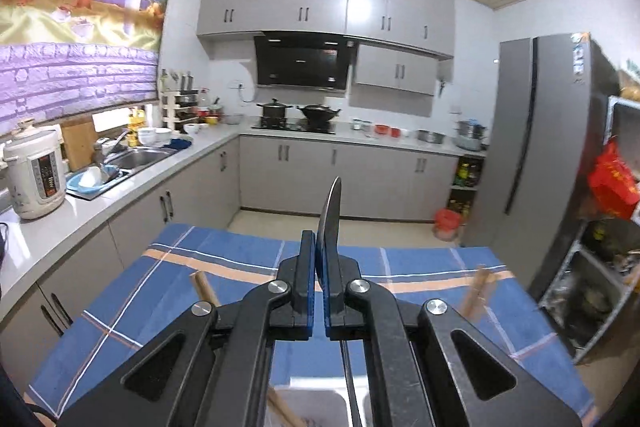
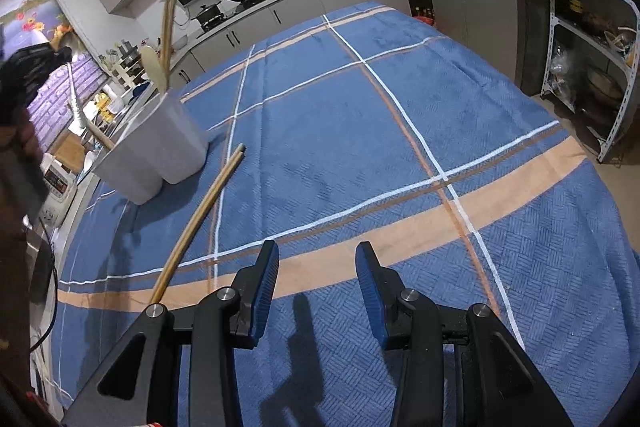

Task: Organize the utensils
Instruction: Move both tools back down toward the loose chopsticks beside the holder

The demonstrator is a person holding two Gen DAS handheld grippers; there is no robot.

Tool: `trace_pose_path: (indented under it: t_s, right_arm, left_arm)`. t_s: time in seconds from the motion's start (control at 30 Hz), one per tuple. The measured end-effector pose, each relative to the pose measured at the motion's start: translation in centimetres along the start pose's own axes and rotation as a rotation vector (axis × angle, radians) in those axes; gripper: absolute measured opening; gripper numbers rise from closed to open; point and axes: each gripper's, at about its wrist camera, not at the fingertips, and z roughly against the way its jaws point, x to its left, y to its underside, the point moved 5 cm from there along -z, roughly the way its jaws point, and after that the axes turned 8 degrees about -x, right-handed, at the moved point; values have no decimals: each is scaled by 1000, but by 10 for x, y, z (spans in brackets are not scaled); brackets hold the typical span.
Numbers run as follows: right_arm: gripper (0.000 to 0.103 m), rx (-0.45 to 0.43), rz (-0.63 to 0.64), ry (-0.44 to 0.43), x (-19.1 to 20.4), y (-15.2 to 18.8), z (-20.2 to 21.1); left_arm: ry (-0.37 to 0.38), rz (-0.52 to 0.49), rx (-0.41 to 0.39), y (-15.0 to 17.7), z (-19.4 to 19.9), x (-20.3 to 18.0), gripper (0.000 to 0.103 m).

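Left wrist: knife (image 1: 330, 223), prob. blade-up, pinched between left tongs (image 1: 320, 267).

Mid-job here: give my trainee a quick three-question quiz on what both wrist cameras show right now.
1. True or false: the left gripper is shut on a dark knife.
2. What lies loose on the blue checked tablecloth beside the white utensil holder? A) a fork B) a pair of chopsticks C) a ladle
3. Fill in: the right gripper is ____ with nothing between its fingers.

Key: 1 true; 2 B; 3 open.
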Motion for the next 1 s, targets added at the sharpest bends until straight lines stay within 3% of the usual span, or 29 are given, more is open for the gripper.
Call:
trace_pose_path:
  t_s: [0.33, 0.57, 0.63, 0.8, 1.0]
  right_arm:
    - [43, -9, -44, -3, -8, -8, -12]
    - [43, -12, -21, -18, -1, -12, -15]
    - [43, -12, -18, -22, 0, -12, -16]
    - [43, -9, -12, -25, 0, -11, -15]
    - [43, -8, 3, -37, 4, -9, -11]
  left_arm:
    - [-63, -137, 3, 44, -20, -22, 3]
    - [-71, -127, 46, 54, -9, -19, 3]
    - [-76, -121, 52, 54, -5, -17, 6]
    - [-81, -118, 29, 46, 13, -14, 25]
    - [-81, -88, 5, 29, 39, -9, 28]
